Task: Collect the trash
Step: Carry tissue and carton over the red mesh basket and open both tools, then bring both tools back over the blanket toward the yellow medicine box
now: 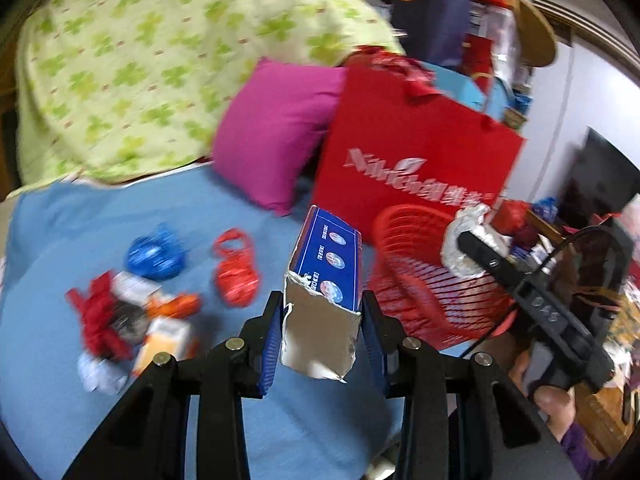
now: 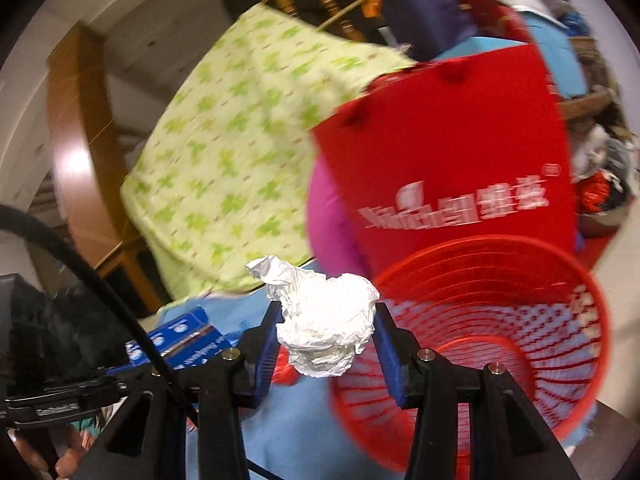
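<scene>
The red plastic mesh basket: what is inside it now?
Inside the red plastic mesh basket I see only its bare ribbed wall and bottom, no trash. The right gripper covers its near-left part.

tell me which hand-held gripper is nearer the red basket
Right. The right hand-held gripper, holding crumpled paper, is beside the red basket rim; the left hand-held gripper holds a box farther back.

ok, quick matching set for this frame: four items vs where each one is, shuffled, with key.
1. blue carton
2. crumpled white paper
3. red mesh basket
4. pink cushion

A. between the right gripper fingers
B. against the red bag
C. empty, on the blue sheet
D. between the left gripper fingers

Pairs: 1-D, 2-A, 3-C, 4-B
</scene>
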Demonstrator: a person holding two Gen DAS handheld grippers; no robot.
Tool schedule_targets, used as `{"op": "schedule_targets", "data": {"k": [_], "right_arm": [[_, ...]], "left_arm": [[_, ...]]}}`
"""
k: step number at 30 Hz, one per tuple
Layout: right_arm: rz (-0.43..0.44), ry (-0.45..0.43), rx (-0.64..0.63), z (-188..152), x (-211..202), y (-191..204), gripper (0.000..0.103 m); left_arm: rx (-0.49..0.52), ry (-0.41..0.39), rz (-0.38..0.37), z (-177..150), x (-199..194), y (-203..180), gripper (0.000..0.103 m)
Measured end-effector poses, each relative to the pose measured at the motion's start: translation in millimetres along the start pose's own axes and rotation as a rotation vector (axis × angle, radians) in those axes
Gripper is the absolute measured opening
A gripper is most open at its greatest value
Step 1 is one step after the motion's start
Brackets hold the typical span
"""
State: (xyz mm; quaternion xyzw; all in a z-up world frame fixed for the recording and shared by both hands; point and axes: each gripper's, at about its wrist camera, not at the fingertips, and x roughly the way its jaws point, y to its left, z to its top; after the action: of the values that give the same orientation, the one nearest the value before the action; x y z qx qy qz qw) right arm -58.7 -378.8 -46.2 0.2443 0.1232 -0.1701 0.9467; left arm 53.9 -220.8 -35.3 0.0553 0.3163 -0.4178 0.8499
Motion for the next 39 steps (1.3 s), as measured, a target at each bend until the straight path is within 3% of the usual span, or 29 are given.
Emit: {"op": "schedule_targets", "data": {"k": [8, 14, 17, 20, 29, 34, 39], "right_arm": [[-0.104, -0.033, 0.185, 13.5, -15.7, -73.7, 0.048], [-0.124, -0.04, 0.249, 13.9, -20.0, -95.1, 0.048], [-0.128, -0.036, 0.252, 14.3, -17.2, -95.4, 0.051], [-0.129, -0.024, 0.259, 14.3, -14.7, -93.8, 0.066], [-0.114, -0.017, 0.232, 12.3, -8.9, -81.5, 0.066], [-0.081, -0.028, 0.138, 10.5, -6.3, -50.5, 0.066], [-0.028, -0.031, 0.025, 4.5, -2.9, -10.6, 0.067]], "left_arm": [[0.086, 0.022, -0.12, 26.5, 37.3, -64.5, 0.042], [0.103, 0.051, -0.177, 30.2, 59.6, -93.8, 0.046], [0.106, 0.065, -0.177, 29.4, 71.2, -104.1, 0.048], [0.106, 0.077, -0.175, 26.4, 77.3, -106.4, 0.049], [0.083, 0.042, -0.121, 14.1, 57.1, -79.5, 0.057], [0.057, 0.023, -0.017, -4.5, 37.3, -44.9, 0.063], [0.008, 0.028, 0.144, -38.7, 10.6, 8.0, 0.068]]}}
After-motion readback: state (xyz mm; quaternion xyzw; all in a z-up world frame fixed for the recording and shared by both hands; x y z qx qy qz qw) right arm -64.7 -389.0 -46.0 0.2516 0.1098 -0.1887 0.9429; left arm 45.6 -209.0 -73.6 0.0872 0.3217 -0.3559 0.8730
